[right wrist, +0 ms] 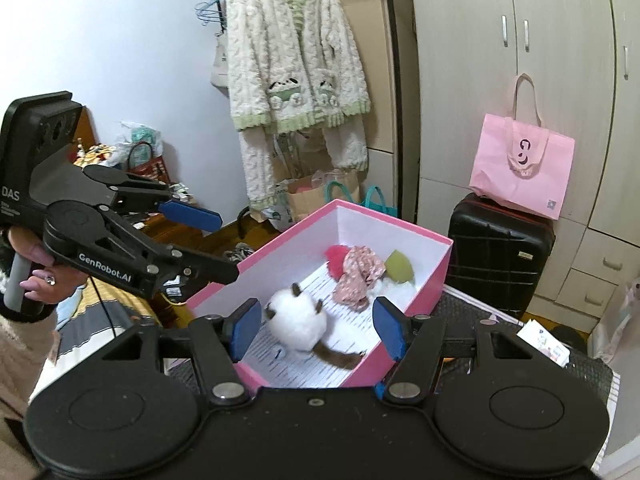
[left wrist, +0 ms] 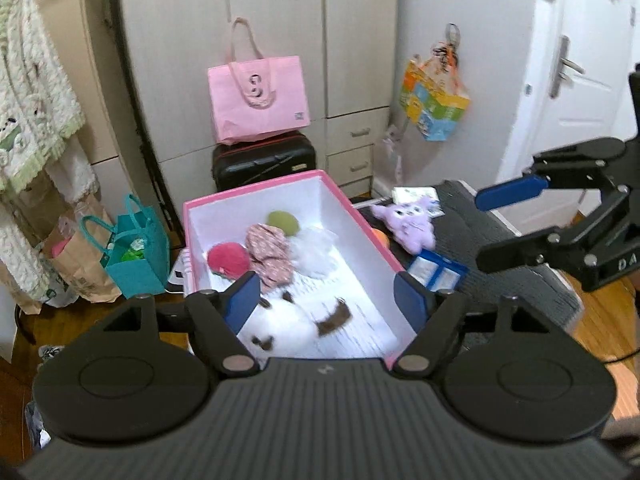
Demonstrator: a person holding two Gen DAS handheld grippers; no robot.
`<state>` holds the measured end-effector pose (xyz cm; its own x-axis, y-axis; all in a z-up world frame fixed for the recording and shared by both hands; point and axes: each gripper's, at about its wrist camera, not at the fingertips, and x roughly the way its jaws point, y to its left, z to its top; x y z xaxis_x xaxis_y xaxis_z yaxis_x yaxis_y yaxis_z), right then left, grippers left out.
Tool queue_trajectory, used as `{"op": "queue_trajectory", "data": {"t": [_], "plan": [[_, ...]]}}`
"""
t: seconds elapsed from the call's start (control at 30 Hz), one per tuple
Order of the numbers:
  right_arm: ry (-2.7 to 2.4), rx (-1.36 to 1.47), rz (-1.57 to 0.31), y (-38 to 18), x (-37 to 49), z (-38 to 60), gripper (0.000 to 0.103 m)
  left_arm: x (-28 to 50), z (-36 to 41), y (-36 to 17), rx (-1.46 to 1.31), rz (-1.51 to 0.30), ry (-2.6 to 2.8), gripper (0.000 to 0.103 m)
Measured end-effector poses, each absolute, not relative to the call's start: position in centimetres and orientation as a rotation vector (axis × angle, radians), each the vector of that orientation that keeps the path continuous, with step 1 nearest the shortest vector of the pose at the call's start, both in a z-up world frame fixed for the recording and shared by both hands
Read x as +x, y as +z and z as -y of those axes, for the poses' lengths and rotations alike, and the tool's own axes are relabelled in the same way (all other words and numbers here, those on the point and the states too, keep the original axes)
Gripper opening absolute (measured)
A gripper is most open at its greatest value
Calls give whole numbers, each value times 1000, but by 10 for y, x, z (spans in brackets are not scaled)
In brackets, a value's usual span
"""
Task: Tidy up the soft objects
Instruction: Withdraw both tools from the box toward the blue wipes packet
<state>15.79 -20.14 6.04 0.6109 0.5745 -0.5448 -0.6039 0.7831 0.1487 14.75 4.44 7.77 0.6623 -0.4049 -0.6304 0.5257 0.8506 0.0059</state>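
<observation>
Paper and teal bags (left wrist: 120, 256) are sitting on the floor at far left. Left tongs (left wrist: 326, 300) are hovering wide open and empty over the near end of the pink box (left wrist: 360, 216), where a white plush cat (left wrist: 276, 328) is lying. Behind it a red pompom (left wrist: 228, 258), floral cloth (left wrist: 270, 252), green ball (left wrist: 283, 222) and white fluff (left wrist: 314, 252) are resting together. Beyond the box's right wall a purple plush (left wrist: 406, 220) is lying on the grey worktop (left wrist: 508, 276). Right tongs (left wrist: 500, 226) are hanging there, spread apart, gripping nothing.
</observation>
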Motion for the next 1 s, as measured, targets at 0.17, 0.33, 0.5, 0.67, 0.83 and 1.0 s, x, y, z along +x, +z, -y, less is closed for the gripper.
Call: {"op": "queue_trajectory", "data": {"t": [0.17,0.33,0.5,0.67,0.83,1.0], "plan": [[674,-58,-605,58,132,211,68,115,-33,76,228,-660,-575,81],[654,-52,-608,54,110,224,71,84,-18,73,242,-653,-612,85],[620,-42,-602,49,91,243,73,69,5,73,296,-648,-667,85],[591,-29,-614,43,76,263,76,59,26,69,299,-644,-709,85],[548,-24,-605,32,63,283,80,55,56,49,327,-684,-765,85],[507,-8,-598,11,62,303,80,58,82,23,343,-723,-802,85]]}}
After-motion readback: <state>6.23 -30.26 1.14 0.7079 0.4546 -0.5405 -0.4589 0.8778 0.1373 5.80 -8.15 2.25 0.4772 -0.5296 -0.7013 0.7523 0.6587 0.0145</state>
